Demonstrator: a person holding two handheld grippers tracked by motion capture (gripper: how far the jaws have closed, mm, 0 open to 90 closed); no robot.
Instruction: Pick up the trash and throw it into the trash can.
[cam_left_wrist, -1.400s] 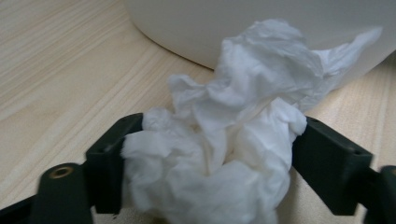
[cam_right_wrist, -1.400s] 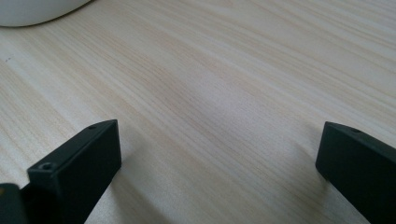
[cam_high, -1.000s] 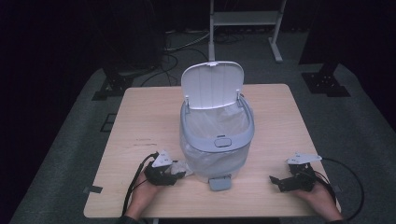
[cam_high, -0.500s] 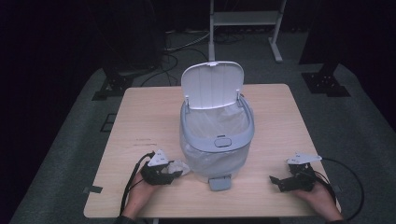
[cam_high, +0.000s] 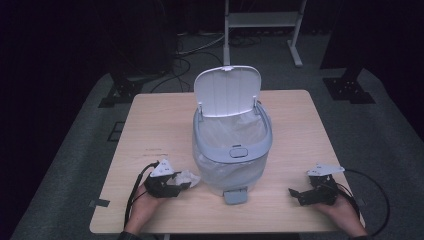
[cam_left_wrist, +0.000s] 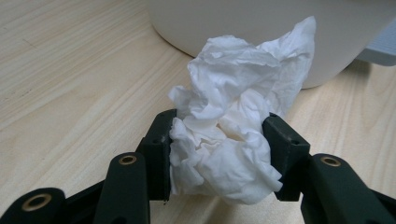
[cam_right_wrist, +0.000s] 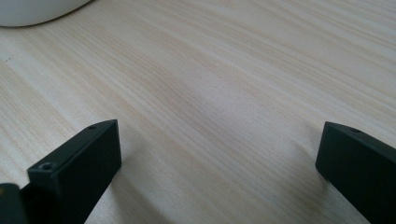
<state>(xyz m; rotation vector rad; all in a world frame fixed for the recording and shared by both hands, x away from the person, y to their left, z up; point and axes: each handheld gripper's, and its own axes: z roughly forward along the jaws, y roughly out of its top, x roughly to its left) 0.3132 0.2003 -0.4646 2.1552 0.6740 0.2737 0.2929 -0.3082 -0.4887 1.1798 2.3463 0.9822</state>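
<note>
A crumpled white tissue (cam_left_wrist: 233, 93) sits between the two black jaws of my left gripper (cam_left_wrist: 219, 149), whose pads press into it from both sides just above the table. In the high view the left gripper (cam_high: 183, 184) and the tissue (cam_high: 189, 177) lie at the front left, right beside the base of a white pedal bin (cam_high: 232, 150). The bin's lid (cam_high: 227, 92) stands upright and a clear bag lines its inside. At the front right my right gripper (cam_high: 295, 195) rests low over bare wood with its jaws wide apart (cam_right_wrist: 219, 154) and nothing between them.
The bin's grey foot pedal (cam_high: 235, 196) sticks out toward the table's front edge between the two hands. The wooden table (cam_high: 150, 130) has bare room on both sides of the bin. Cables trail from each gripper. A white frame (cam_high: 260, 20) stands behind the table.
The left gripper with the tissue has edged slightly left, away from the bin's base. The right gripper has stayed where it was.
</note>
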